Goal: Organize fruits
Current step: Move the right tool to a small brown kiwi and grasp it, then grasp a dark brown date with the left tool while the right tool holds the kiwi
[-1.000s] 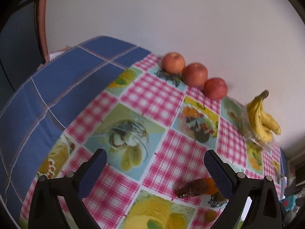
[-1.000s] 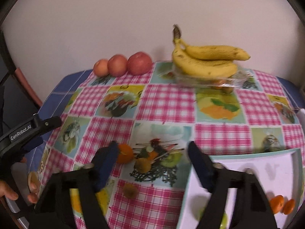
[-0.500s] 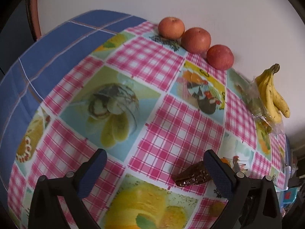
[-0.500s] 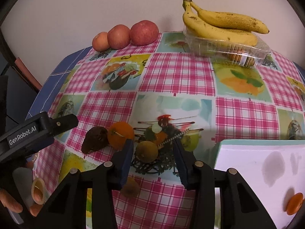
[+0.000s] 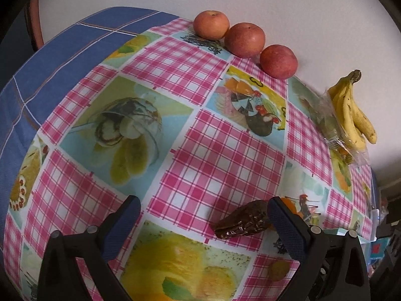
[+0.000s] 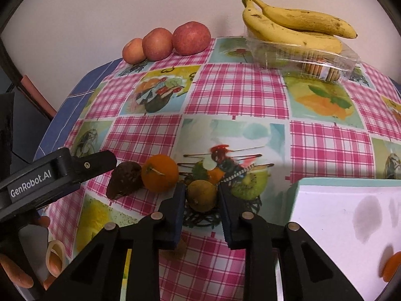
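Observation:
My right gripper [image 6: 202, 202] is shut on a small yellow-brown fruit [image 6: 201, 194] that rests on the checked tablecloth [image 6: 238, 95]; both pads press its sides. Just left of it lie a small orange [image 6: 160, 173] and a dark brown date [image 6: 124, 183]. My left gripper [image 5: 205, 217] stands open low over the cloth, and the date [image 5: 243, 222] lies beside its right finger [image 5: 285, 228]. The orange [image 5: 288, 204] peeks out behind that finger. Another small yellowish fruit [image 5: 278, 271] lies nearer.
Three apples [image 6: 165, 42] line the wall. Bananas [image 6: 295, 27] lie on a clear plastic box [image 6: 308, 60] at the back right. A white tray [image 6: 351, 213] with an orange piece [image 6: 391, 266] sits at the right. A hand [image 6: 15, 273] holds the left gripper's body [image 6: 50, 175].
My right gripper dropped toward the table and its fingers came together around the small yellow-brown fruit. My left gripper moved forward and lower, bringing the date beside its right finger.

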The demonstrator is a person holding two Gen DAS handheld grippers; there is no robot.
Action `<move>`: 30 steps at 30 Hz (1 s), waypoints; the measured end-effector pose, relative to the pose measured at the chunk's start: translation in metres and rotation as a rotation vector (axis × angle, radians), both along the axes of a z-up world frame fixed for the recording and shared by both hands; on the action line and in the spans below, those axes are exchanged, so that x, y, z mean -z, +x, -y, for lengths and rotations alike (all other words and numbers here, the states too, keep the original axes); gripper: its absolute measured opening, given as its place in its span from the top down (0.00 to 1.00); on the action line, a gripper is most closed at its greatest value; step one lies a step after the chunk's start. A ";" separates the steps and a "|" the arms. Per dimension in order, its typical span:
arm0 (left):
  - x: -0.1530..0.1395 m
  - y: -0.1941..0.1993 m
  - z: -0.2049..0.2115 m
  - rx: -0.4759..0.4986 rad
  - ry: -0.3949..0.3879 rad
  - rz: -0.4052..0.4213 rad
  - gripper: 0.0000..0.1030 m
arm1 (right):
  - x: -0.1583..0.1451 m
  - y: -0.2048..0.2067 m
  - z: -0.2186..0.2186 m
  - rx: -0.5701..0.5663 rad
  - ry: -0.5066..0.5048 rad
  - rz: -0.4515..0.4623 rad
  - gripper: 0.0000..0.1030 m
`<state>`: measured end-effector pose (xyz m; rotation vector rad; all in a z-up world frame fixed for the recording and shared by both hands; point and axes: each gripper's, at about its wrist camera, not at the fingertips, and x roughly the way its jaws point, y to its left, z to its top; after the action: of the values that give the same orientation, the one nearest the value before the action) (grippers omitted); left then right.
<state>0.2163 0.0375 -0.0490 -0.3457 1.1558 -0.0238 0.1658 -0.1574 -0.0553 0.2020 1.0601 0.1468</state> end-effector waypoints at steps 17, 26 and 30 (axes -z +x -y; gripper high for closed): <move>0.006 0.001 0.021 0.085 -0.132 -0.018 0.39 | 0.001 -0.006 0.016 0.034 -0.001 -0.029 0.74; 0.007 -0.002 0.018 0.072 -0.159 -0.038 0.67 | -0.005 -0.010 0.021 0.052 0.005 -0.029 0.74; 0.009 -0.003 0.012 0.055 -0.190 -0.052 0.67 | -0.007 -0.013 0.022 0.057 0.010 -0.030 0.74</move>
<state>0.2132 0.0257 -0.0580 -0.4845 1.2180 -0.1747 0.1528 -0.1797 -0.0478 0.2438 1.0827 0.0978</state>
